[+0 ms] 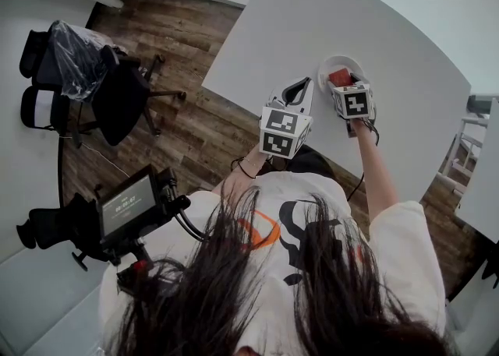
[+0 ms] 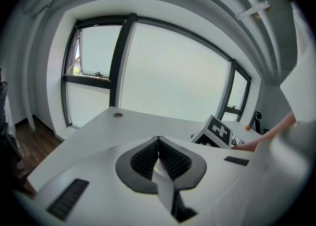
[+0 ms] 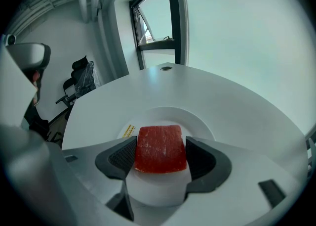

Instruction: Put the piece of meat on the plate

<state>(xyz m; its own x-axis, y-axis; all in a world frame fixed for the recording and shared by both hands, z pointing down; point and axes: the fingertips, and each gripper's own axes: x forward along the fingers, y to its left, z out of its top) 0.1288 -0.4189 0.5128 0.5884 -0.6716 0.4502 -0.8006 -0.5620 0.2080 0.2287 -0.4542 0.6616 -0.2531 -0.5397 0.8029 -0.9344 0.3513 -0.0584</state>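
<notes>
Where the right gripper [image 3: 161, 155] hangs over the white plate [image 3: 200, 123], its fingers [image 3: 123, 155] clamp both sides of the piece of meat [image 3: 159, 143]. The red slab sits between the pads, with the plate directly beneath. Contact between meat and plate: cannot tell. Left gripper [image 2: 158, 142]: fingers closed tip to tip, nothing between, white table [image 2: 98, 131] beyond the tips.

Table [image 1: 405, 27] open beyond plate [image 3: 200, 121]; R gripper [image 3: 161, 155] w/ meat [image 3: 159, 141] over plate, L gripper [image 1: 304, 86] close at left.
</notes>
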